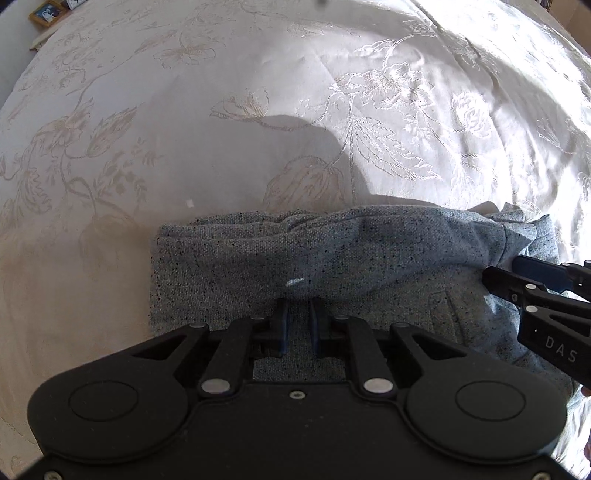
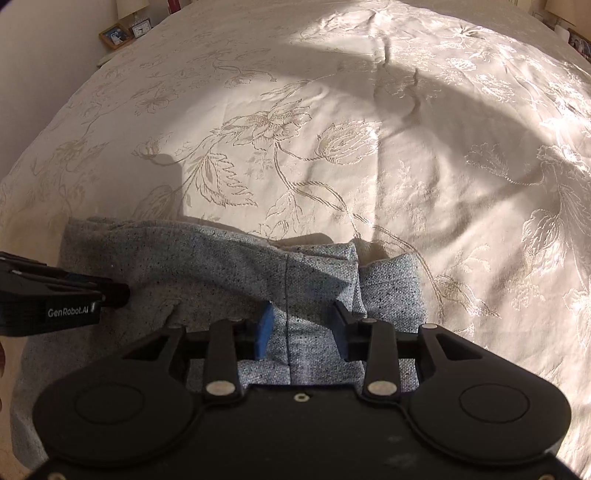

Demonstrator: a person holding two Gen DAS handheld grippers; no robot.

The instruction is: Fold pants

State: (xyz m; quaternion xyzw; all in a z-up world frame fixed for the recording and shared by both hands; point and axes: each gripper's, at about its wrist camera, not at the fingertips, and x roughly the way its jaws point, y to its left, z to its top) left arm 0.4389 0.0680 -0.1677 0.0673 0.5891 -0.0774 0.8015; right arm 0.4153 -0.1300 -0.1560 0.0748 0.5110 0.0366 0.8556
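Observation:
The speckled grey-blue pants (image 1: 332, 254) lie folded into a thick bundle on the bed, with a bulging upper layer. In the left wrist view my left gripper (image 1: 298, 317) sits over the near edge of the bundle, its blue pads a narrow gap apart with cloth showing between them. My right gripper (image 1: 517, 273) enters from the right at the bundle's right end. In the right wrist view the pants (image 2: 207, 266) fill the lower left, and my right gripper (image 2: 303, 321) is open over the cloth near a seam. The left gripper (image 2: 110, 293) shows at the left edge.
A cream bedspread (image 1: 258, 110) with embroidered flowers covers the bed, sunlit on the right (image 2: 461, 166). A framed photo (image 2: 114, 35) and a small clock (image 2: 141, 27) stand on a bedside surface at the far left.

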